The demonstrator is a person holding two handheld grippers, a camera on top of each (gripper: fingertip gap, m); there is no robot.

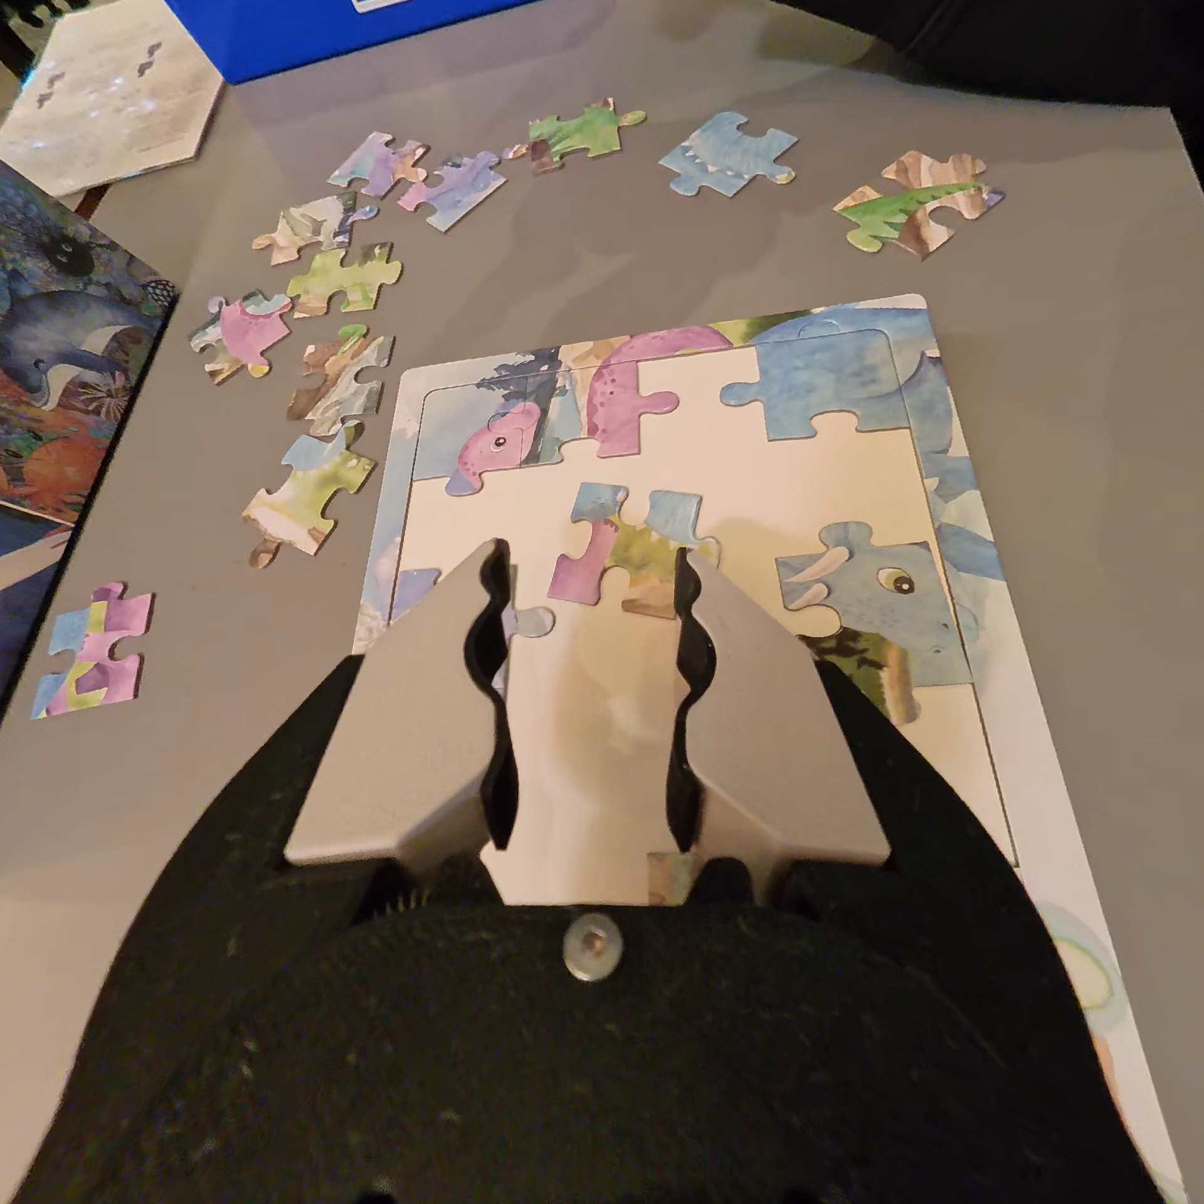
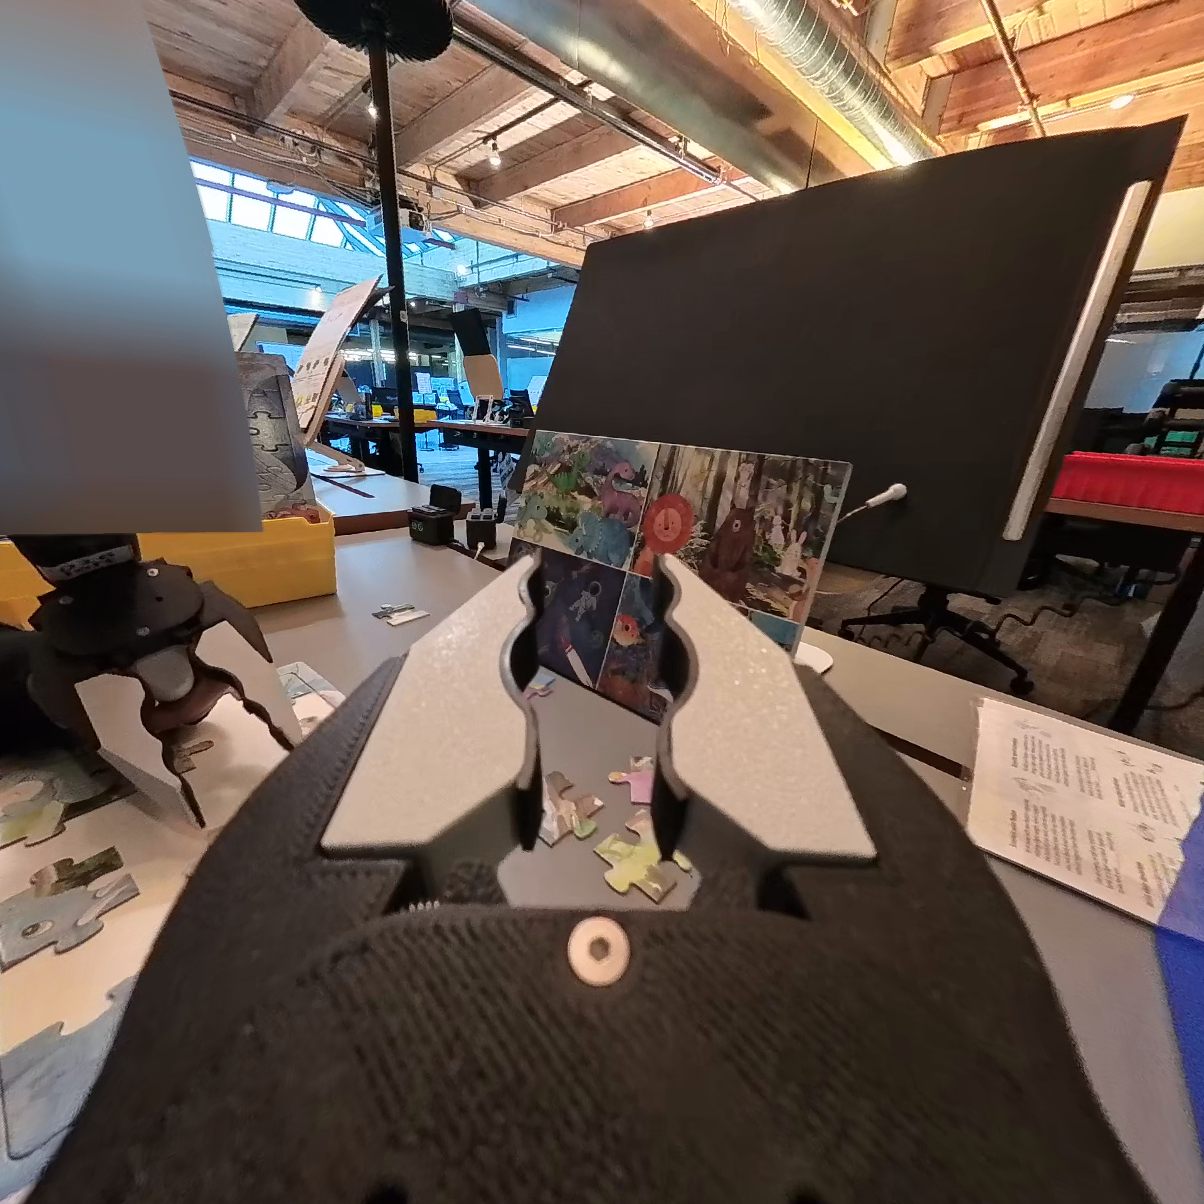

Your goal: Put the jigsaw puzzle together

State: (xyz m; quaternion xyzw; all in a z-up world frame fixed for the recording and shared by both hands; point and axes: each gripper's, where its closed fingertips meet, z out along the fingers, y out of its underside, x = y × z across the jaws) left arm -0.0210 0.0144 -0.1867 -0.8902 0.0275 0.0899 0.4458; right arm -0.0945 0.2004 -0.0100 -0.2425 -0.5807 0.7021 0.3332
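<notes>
The white puzzle tray [image 1: 814,475] lies on the grey table with several dinosaur pieces fitted along its top and right side. A loose purple, green and blue piece [image 1: 629,550] lies in the tray's middle. My left gripper [image 1: 589,554] is open and empty, hovering over the tray just short of that piece. Several loose pieces [image 1: 339,378] lie left of the tray and more [image 1: 730,153] beyond it. My right gripper [image 2: 596,567] is open and empty, raised above loose pieces [image 2: 635,860]. The left gripper [image 2: 189,775] also shows at the left of the right wrist view.
A puzzle box [image 1: 58,365] lies at the left, with a printed sheet [image 1: 111,98] and a blue box [image 1: 365,32] beyond. In the right wrist view a picture card [image 2: 684,541] stands upright, a yellow bin [image 2: 260,567] sits left, and a black board [image 2: 847,365] leans behind. About 25 cm separates my left fingertips from my right.
</notes>
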